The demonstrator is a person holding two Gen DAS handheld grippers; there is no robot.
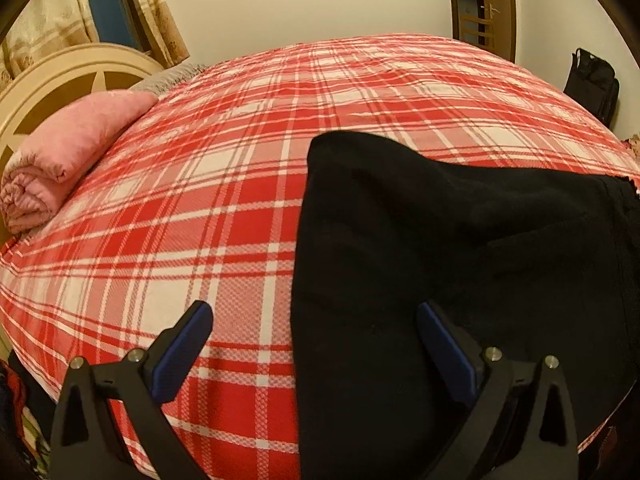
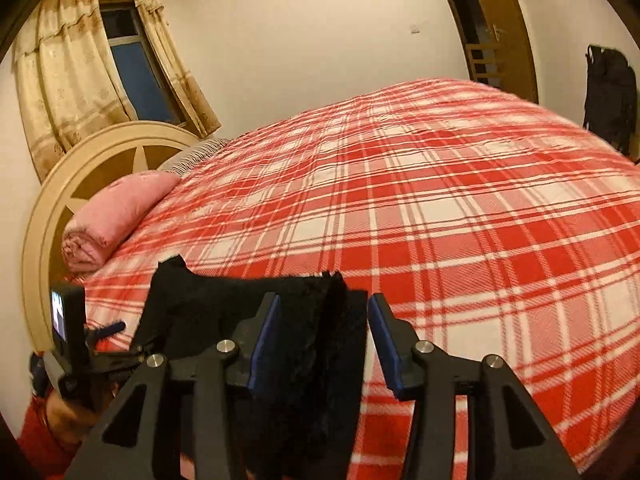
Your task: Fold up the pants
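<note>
Two grippers are over the bed point(image 1: 224, 184). The left gripper point(image 1: 314, 320) has its jaws wide apart, holding nothing; the black pants point(image 1: 440, 248) lie on the plaid cover from 3 to 6 o'clock. The right gripper point(image 2: 322, 310) has its jaws partly apart with bunched pants fabric between them. A pink blanket point(image 1: 76, 148) lies at 9 o'clock.

Ahead of the tongs spreads a bed point(image 1: 240, 184) under a red-and-white plaid cover, a rolled pink quilt point(image 1: 68, 160) far left by the cream round headboard point(image 2: 52, 200). Beyond, gold curtains point(image 2: 60, 80) frame a dark window point(image 2: 136, 64); a wooden door point(image 1: 480, 4) stands far right.
</note>
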